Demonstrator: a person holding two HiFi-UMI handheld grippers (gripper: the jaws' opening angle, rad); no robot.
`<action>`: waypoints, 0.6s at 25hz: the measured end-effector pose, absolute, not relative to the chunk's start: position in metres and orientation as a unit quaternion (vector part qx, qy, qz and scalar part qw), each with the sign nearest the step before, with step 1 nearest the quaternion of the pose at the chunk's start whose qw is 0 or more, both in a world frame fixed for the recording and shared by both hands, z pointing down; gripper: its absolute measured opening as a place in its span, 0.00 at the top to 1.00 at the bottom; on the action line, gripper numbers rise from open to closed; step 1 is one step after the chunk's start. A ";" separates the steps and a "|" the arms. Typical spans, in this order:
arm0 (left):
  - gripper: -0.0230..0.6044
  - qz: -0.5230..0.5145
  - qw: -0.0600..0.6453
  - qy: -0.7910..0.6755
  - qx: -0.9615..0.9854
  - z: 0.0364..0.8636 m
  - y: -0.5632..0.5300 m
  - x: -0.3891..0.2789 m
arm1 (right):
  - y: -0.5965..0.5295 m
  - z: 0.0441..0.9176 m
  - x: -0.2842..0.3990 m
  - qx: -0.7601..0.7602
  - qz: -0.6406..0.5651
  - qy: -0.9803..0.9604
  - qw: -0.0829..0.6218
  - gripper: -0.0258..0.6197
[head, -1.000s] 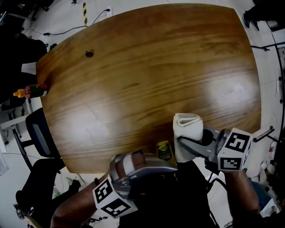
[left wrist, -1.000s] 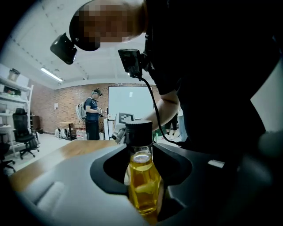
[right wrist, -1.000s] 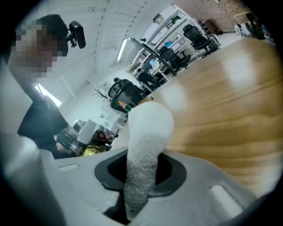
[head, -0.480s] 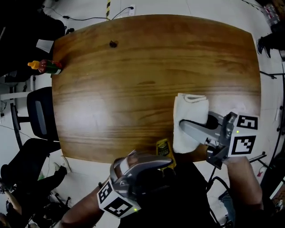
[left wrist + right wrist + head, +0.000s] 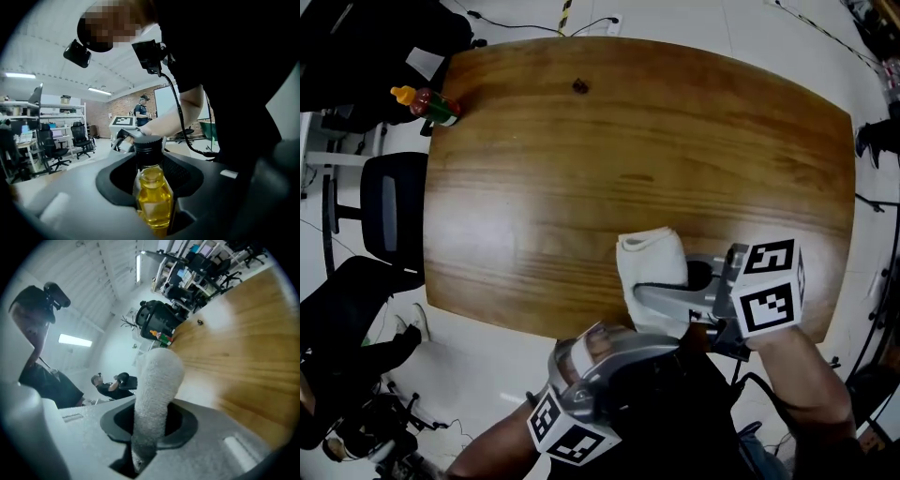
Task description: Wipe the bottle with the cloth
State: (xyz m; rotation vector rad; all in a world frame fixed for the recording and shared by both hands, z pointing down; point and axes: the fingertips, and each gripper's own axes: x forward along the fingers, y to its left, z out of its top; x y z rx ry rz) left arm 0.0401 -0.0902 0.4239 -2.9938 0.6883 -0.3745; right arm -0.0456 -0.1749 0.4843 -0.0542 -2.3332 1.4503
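A small bottle (image 5: 152, 197) of yellow liquid with a black cap stands upright between the jaws of my left gripper (image 5: 151, 171). The jaws have just been closing and are shut on it. In the head view the left gripper (image 5: 661, 345) sits off the table's near edge, and the bottle is hidden there. My right gripper (image 5: 642, 286) is shut on a folded white cloth (image 5: 649, 267), which hangs just above and beside the left gripper. In the right gripper view the cloth (image 5: 157, 380) sticks up as a thick roll from between the jaws of that gripper (image 5: 150, 425).
The wooden table (image 5: 581, 187) fills the head view. A red sauce bottle (image 5: 427, 103) with an orange cap stands at its far left corner, and a small dark spot (image 5: 579, 86) lies near the far edge. A black office chair (image 5: 389, 220) stands to the left.
The right gripper has carried the cloth leftwards, close over the left gripper. The yellow bottle, seen earlier beside the cloth in the head view, is now hidden.
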 end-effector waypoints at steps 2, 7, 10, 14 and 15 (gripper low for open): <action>0.68 -0.111 0.025 0.219 -0.969 0.423 -0.090 0.040 | -0.166 0.493 -0.047 -0.038 0.504 -0.836 0.213 0.85; 0.68 -0.103 0.043 0.193 -0.975 0.424 -0.088 0.038 | -0.154 0.527 -0.046 -0.062 0.462 -0.851 0.240 0.85; 0.68 -0.099 0.047 0.181 -0.977 0.424 -0.087 0.037 | -0.153 0.542 -0.045 -0.059 0.432 -0.862 0.259 0.85; 0.68 -0.100 0.050 0.157 -0.981 0.424 -0.083 0.038 | -0.147 0.558 -0.046 -0.057 0.363 -0.875 0.316 0.85; 0.68 -0.100 0.051 0.149 -0.982 0.424 -0.082 0.039 | -0.145 0.562 -0.046 -0.059 0.342 -0.876 0.336 0.85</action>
